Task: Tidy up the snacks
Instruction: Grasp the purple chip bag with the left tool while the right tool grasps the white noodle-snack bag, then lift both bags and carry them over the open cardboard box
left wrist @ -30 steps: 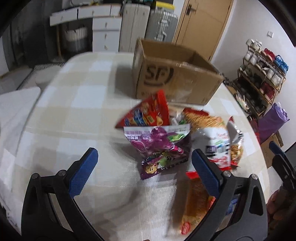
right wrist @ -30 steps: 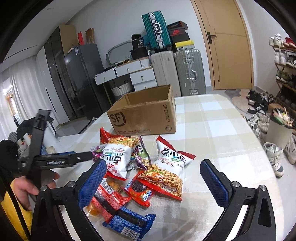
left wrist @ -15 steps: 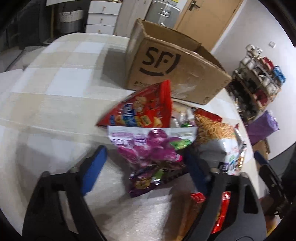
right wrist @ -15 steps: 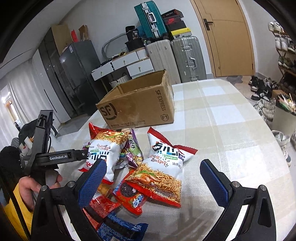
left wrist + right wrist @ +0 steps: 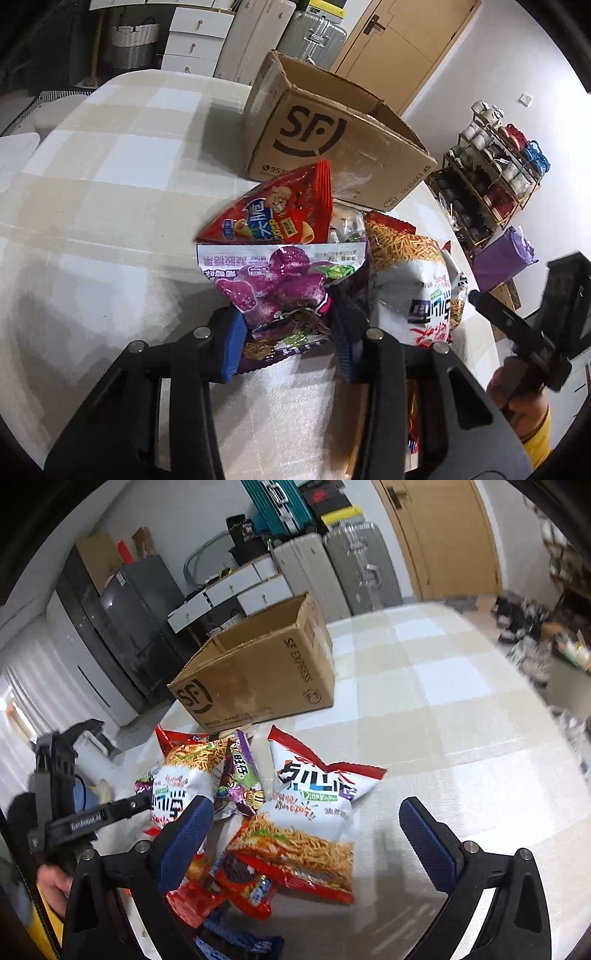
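Clearly light and crinkly, the purple candy bag [image 5: 273, 288] lies at the pile's nine-o'clock edge; the left gripper [image 5: 288, 343] is closing on its lower seam, a good flat hold. Right gripper [image 5: 303, 834] hangs agape.

The left gripper [image 5: 288, 332] is closing, its blue pads pinching the near end of the purple snack bag [image 5: 280, 284], while the right gripper [image 5: 301, 834] hovers wide open to that bag's right.
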Action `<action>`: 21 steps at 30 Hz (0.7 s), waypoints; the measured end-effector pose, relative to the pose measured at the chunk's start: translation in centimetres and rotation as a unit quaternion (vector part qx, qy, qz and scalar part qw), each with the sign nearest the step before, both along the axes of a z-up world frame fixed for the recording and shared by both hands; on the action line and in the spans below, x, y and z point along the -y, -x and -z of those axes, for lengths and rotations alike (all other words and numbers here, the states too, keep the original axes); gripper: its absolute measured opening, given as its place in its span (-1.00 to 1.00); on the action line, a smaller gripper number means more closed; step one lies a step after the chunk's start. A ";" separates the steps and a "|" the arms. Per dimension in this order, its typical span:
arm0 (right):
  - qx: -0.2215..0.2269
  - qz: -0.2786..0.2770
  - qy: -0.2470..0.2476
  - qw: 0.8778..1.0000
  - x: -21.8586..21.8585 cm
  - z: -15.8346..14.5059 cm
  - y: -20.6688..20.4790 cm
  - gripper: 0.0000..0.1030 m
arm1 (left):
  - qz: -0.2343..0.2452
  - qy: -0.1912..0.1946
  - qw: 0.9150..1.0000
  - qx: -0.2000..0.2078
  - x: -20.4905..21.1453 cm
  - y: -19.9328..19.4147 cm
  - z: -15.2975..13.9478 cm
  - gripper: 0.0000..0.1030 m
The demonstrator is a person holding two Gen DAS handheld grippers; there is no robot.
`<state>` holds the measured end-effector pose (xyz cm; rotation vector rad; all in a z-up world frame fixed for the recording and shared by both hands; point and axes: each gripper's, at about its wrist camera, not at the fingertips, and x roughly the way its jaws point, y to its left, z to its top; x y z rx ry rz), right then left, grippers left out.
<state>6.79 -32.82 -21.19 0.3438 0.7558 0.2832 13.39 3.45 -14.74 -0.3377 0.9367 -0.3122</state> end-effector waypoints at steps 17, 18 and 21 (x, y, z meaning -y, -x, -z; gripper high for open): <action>-0.082 -0.018 -0.065 0.994 0.3 2.9 -4.2 0.03 | 0.005 0.014 0.999 0.037 -3.0 6.3 -2.9 -0.27; -0.079 -0.017 -0.066 0.995 0.3 2.8 -4.2 -0.01 | 0.005 0.014 0.999 0.038 -3.0 6.5 -3.0 -0.27; -0.063 -0.014 -0.055 0.996 0.5 2.3 -3.5 -0.07 | 0.003 0.014 0.999 0.043 -3.1 7.4 -3.7 -0.27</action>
